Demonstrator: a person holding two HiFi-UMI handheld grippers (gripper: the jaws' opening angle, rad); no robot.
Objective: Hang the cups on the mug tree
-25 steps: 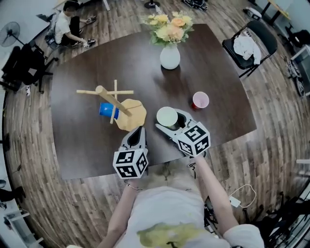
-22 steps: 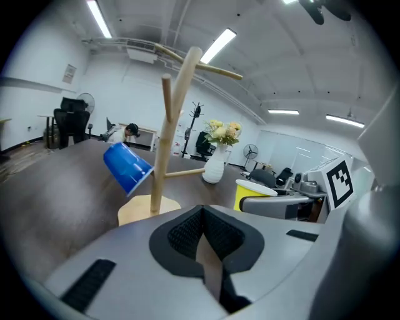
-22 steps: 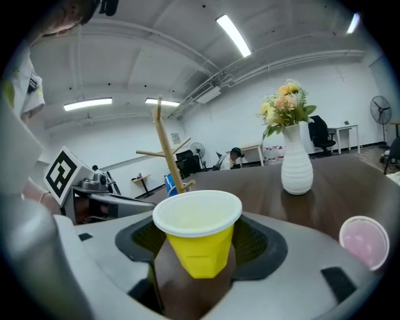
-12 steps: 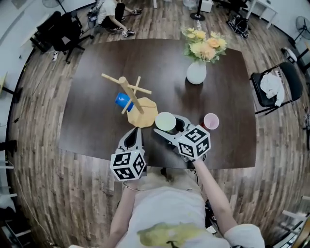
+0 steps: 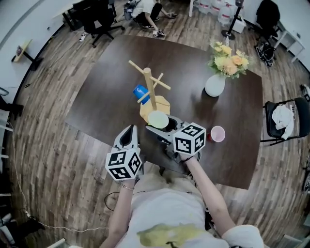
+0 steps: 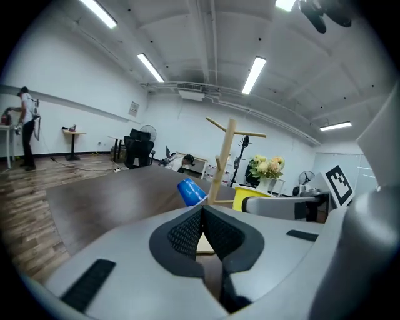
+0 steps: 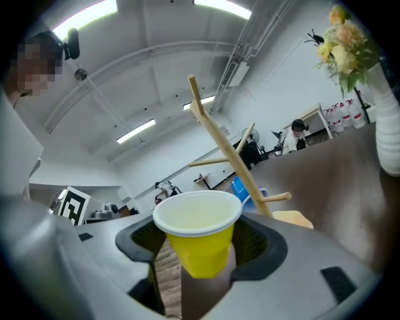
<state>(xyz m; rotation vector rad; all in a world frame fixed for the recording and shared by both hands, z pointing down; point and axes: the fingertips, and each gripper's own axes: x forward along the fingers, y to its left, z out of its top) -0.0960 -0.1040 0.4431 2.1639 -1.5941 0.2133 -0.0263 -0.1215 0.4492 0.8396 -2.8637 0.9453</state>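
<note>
The wooden mug tree stands on its pale base on the dark table, with a blue cup hanging from a lower peg. My right gripper is shut on a yellow cup, upright and just in front of the tree's base. From the right gripper view the yellow cup sits between the pads, with the tree and blue cup behind it. My left gripper hangs over the table's near edge, shut and empty. A pink cup stands to the right.
A white vase of flowers stands on the table behind the pink cup. Office chairs and a seated person are beyond the far edge. A black chair with white cloth is at the right.
Both grippers have risen and moved forward toward the mug tree, the right one carrying the yellow cup. The view has swung, so the tree now sits near the middle.
</note>
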